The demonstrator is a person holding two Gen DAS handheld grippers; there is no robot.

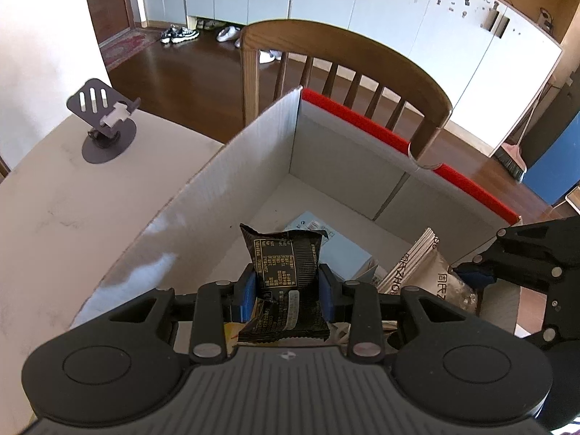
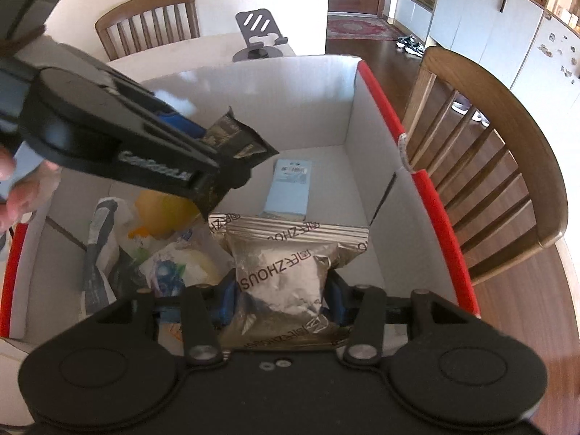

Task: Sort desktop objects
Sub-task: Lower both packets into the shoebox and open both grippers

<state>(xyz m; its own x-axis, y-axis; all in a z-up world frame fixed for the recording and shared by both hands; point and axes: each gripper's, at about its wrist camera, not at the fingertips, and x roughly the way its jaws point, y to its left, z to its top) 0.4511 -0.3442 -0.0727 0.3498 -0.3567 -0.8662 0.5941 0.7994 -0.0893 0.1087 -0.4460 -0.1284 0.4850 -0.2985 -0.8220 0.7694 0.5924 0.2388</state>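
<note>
Broadly, a pale table carries a white cardboard box with a red rim, standing open beside a wooden chair with a spindled back. Behind the box, near the table's far edge, stands a dark phone stand, well apart from both tools.

Both grippers hang over the open box, tilted downward. The left gripper has its 2 blue-padded fingers clamped on a black snack packet with gold print, which sticks up between them above the box interior. The right gripper is clamped on a silver foil pouch with dark lettering, its crimped top edge spreading wide beyond the fingers.

On the box floor lies a light blue flat pack near the far corner, clear of both packets. At the nearer side sits a heap of wrapped items, among them something yellow and a clear bag with blue print; what they are cannot be told. Part of a person's hand shows at the left edge of the right wrist view.
</note>
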